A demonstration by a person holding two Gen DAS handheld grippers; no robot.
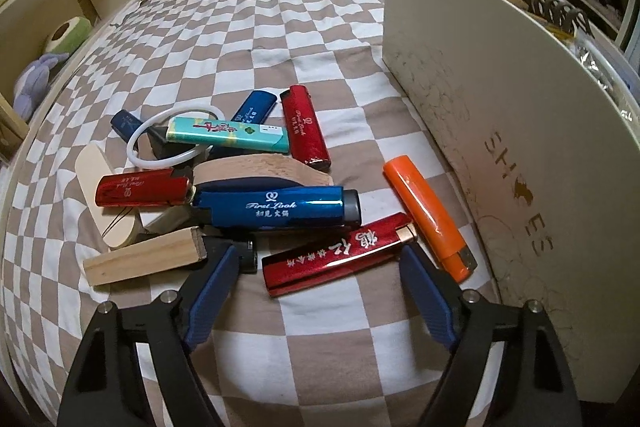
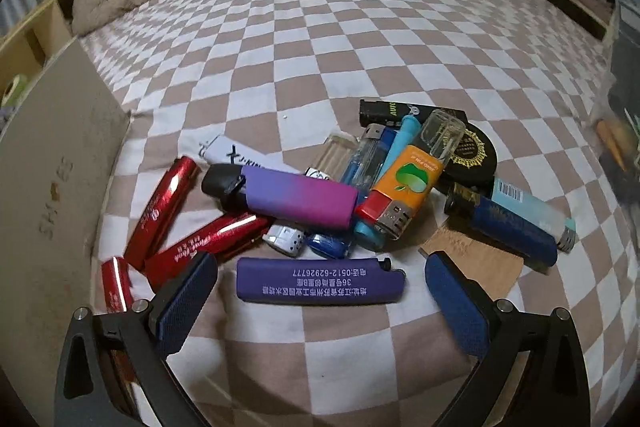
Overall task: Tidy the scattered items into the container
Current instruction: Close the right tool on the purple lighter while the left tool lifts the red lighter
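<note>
Step in hand: you look to be lining up first picks; every item visible lies on the brown-and-white checked bedsheet [image 1: 280, 27], none seen in the container.
Left gripper [image 1: 320, 263]: released, jaws spread wide and empty, framing the glossy red lighter with white characters [image 1: 336, 255] that lies nearest it.
Right gripper [image 2: 320, 283]: released too, holding nothing, jaws either side of the matte purple lighter with printed text [image 2: 320, 281].
Left pile: beyond the red one lie a glossy blue lighter marked First Look [image 1: 276, 207], an orange plastic lighter [image 1: 430, 217] to its right, and a pale rectangular wooden block [image 1: 144, 259] to the near left.
Right pile: a purple-to-pink gradient lighter [image 2: 296, 201] rests on others further off.
Container: the cream cardboard shoe box [image 1: 500, 107] stands right of the left pile; its opening faces away, so you cannot tell what it holds.
Next move: judging from this, close on the lighter already between each pair of jaws, then lift over the box's wall. Grip across the short width, since glossy shells may slip.
</note>
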